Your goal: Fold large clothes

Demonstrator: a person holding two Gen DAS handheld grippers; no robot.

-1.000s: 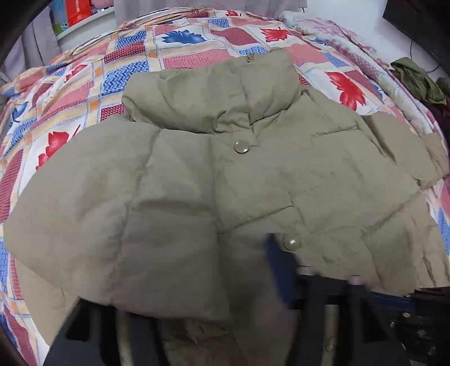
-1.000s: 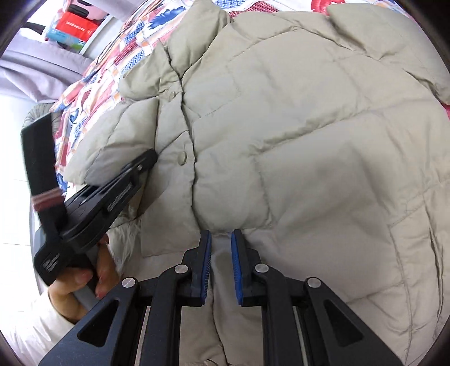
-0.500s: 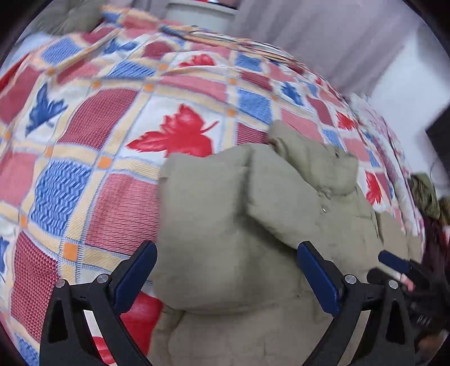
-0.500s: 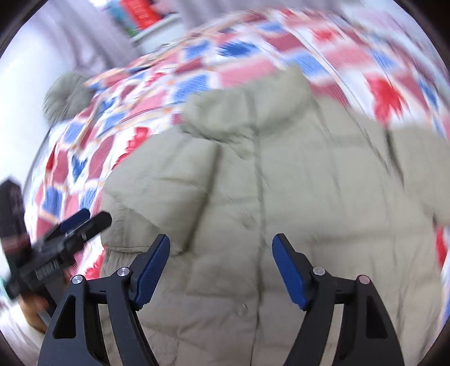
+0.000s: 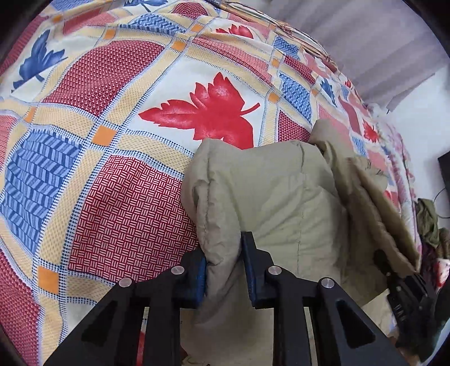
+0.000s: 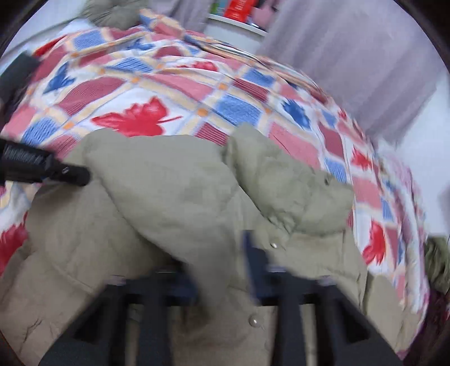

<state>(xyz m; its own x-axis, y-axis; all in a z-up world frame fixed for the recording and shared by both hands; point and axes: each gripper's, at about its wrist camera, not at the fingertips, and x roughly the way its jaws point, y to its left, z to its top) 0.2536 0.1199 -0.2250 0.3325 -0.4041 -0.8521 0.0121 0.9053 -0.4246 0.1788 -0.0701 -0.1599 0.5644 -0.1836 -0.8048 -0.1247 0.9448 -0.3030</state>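
Observation:
A khaki padded jacket (image 5: 275, 202) lies on a bed with a red, blue and cream leaf-print cover (image 5: 118, 135). My left gripper (image 5: 225, 270) is shut on the jacket's sleeve fold at its left edge. In the right wrist view the jacket (image 6: 174, 202) fills the lower half, collar (image 6: 281, 180) to the right, with snap buttons showing. My right gripper (image 6: 222, 270) is blurred, its jaws close together with a fold of jacket between them. The left gripper (image 6: 70, 173) shows there at the left, touching the jacket. The right gripper also shows in the left wrist view (image 5: 399, 278).
A grey curtain (image 6: 351, 56) hangs behind the bed. A shelf with coloured boxes (image 6: 239, 11) stands at the back. Dark green clothes (image 5: 427, 219) lie heaped at the bed's right side. A grey pillow (image 6: 112, 11) lies at the head.
Both grippers were open half a second ago. Now the left has shut on the sleeve fold and the right has closed on jacket fabric. Both have moved in closer to the jacket.

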